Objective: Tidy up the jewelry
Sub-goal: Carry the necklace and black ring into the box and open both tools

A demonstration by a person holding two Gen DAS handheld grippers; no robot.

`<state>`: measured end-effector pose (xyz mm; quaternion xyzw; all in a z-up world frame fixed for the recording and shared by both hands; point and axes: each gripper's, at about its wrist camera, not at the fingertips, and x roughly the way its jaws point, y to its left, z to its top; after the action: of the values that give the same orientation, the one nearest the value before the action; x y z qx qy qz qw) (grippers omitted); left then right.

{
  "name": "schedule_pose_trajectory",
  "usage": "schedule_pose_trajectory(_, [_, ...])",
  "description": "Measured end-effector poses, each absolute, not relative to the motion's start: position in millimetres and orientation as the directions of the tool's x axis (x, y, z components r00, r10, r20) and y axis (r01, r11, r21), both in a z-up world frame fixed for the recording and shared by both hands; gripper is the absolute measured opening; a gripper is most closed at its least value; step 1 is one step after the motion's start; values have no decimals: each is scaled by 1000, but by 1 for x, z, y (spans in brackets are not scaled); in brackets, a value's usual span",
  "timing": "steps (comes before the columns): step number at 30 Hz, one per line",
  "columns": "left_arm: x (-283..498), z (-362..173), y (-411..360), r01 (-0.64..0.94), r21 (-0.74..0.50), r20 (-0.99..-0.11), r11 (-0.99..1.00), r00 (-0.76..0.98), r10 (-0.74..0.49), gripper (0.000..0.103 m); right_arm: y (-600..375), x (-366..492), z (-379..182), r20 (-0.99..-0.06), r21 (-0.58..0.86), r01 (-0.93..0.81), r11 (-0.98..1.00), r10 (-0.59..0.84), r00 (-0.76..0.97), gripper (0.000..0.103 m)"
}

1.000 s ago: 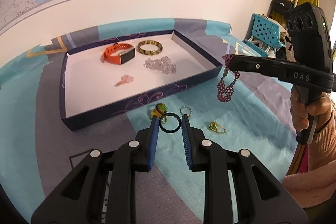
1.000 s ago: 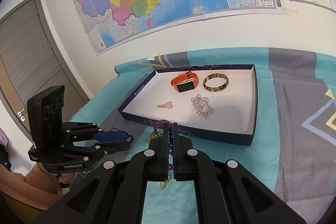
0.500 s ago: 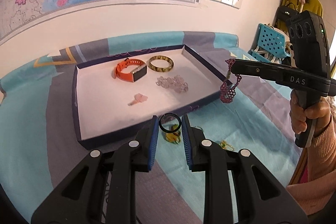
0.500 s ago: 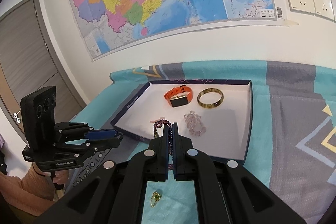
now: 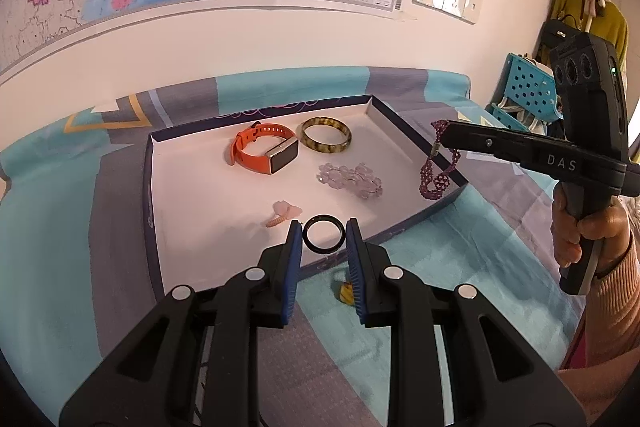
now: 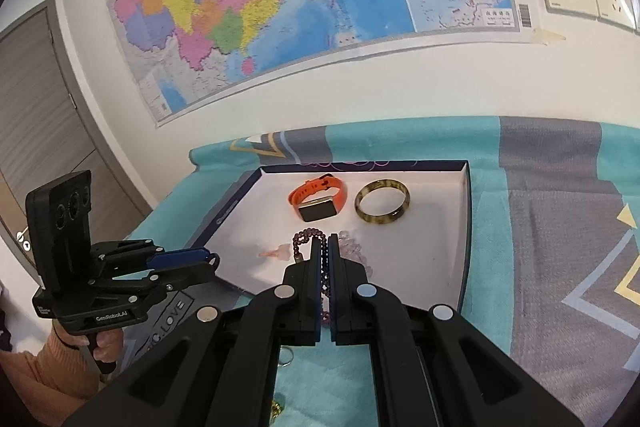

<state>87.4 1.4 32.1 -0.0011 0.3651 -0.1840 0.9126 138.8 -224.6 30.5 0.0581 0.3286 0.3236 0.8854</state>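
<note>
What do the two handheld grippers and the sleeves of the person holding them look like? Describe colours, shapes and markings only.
Both grippers are matte black plastic with angular, cut-out finger arms, round silver fasteners and ribbed blue pads. The left gripper has a boxy camera block with round lenses and white lettering on its base. The right gripper bears white letters "DAS" and a small green light on its camera block. Both hands come out of peach-orange ribbed knit sleeves.

we see a black ring [image 5: 323, 238] pinched upright between blue pads above the tray's [image 5: 416, 223] near wall, a purple bead bracelet [image 5: 438, 171] dangling over its right wall, and the orange watch [image 5: 264, 151], amber bangle [image 5: 326, 135], clear beads [image 5: 350, 179] and pink clip [image 5: 285, 212] lying inside.
</note>
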Motion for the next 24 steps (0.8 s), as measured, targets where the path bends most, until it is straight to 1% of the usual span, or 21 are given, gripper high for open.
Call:
schedule_pose_trajectory(22, [125,2,3,294,-149,-735,944,605,-304,23,-209,170,0,-620,326,-502,801,582,526,2])
schedule_pose_trajectory(24, [128,-1,3,290,-149,-741,945,601,-301,23,-209,173,-2,-626,328,-498,803,580,522,5])
